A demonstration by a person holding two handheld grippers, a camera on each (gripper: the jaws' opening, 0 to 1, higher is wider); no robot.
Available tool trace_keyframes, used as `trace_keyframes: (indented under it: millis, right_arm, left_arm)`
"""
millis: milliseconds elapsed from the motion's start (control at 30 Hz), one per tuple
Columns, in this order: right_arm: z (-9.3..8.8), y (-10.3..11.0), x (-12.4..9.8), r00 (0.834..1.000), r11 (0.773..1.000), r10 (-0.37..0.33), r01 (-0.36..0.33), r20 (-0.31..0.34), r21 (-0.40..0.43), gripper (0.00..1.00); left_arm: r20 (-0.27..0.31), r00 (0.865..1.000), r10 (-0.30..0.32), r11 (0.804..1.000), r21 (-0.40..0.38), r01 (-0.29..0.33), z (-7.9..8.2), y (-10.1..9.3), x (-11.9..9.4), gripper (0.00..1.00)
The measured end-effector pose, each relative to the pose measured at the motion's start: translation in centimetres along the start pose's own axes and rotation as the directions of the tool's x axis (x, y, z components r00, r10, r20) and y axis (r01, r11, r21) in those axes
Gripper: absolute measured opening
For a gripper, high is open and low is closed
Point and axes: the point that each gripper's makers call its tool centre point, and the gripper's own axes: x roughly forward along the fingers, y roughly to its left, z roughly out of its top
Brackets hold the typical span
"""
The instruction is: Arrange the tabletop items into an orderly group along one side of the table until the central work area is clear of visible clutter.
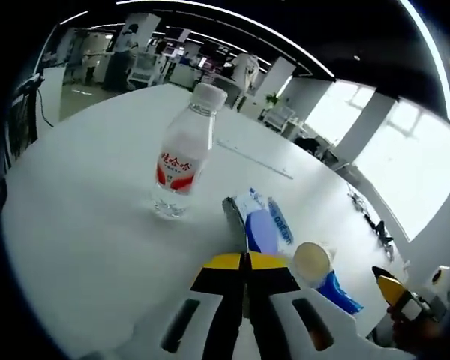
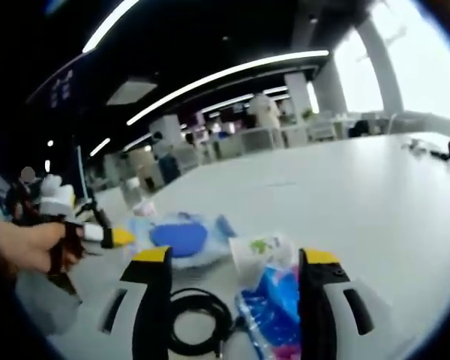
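Tabletop items mostly ungrouped: bottle alone far on table; left gripper closed, empty; right gripper wide open, empty, above cup, pouch.

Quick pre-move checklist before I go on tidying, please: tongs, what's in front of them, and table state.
1. Left tongs free to grasp: cannot tell; jaws closed together beside the white-and-blue pouch, hold unclear.
2. Right tongs ready: ok; jaws wide apart, nothing gripped.
3. Target between right jaws: ok; paper cup and blue packet lie there.
4. Snag risk: not ok; coiled black cable lies beside the packet.
5. Water bottle stable: ok; upright, capped.
6. Central area cleared: not ok; items scattered on the table.
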Motion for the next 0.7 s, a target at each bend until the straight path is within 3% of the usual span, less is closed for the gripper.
trace_keyframes:
  millis: [367, 700]
  right_arm:
    - [-0.5, 0.0, 0.1, 1.000, 1.000, 0.005, -0.005, -0.019, -0.022, 0.65]
    - [-0.7, 0.5, 0.5, 0.999, 0.999, 0.017, -0.018, -0.030, -0.040, 0.64]
  left_arm:
    - [0.066, 0.995, -0.068, 0.998, 0.013, 0.068, 1.6, -2.2, -1.9, 0.00]
    - [0.094, 0.992, -0.080, 0.996, -0.025, 0.083, 2.1, -2.2, -3.4, 0.00]
